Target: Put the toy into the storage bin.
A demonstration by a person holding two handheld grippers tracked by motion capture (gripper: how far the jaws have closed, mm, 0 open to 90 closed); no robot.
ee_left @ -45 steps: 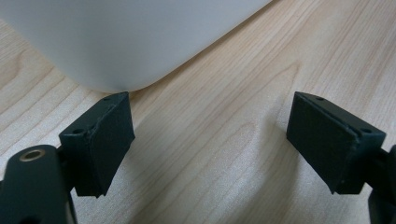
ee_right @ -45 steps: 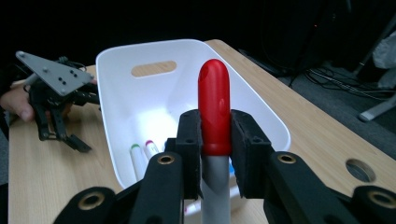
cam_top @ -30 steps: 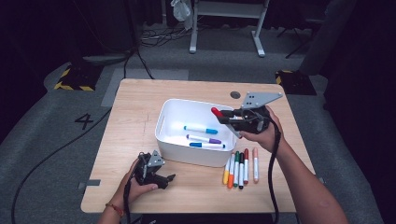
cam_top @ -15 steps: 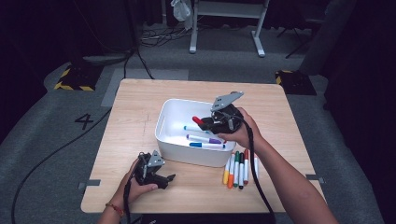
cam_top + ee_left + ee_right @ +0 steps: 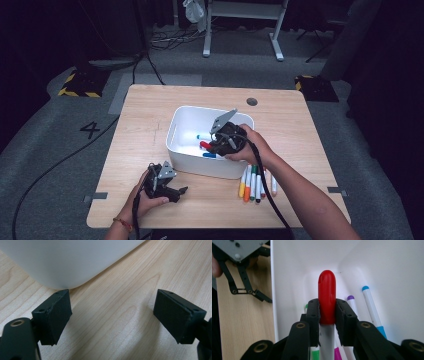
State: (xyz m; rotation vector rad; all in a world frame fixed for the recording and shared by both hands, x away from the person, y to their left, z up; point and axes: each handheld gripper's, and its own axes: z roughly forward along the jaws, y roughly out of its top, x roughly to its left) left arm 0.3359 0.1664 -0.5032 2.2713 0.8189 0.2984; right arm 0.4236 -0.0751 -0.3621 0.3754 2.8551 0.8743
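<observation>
Since the earlier frame, the right hand-held gripper (image 5: 207, 145) has carried the red-capped marker (image 5: 327, 300) from over the right side of the worktop (image 5: 150, 107) down into the white bin (image 5: 175, 137), its jaws clenched on the barrel just below the cap. Nearer the front edge, the left hand-held gripper (image 5: 176, 192) rests with jaws released and nothing between them. This looks like the placing step: the next move likely calls for lowering the marker beside the blue-capped marker (image 5: 372, 310) and purple-capped marker (image 5: 352, 303) lying in the bin, then letting go, before returning for the markers on the worktop (image 5: 252, 181) by the bin's near right corner.

Black two-jaw grippers (image 5: 176, 191) – grey three-cornered plates, black trailing cables, brass pivot screws
</observation>
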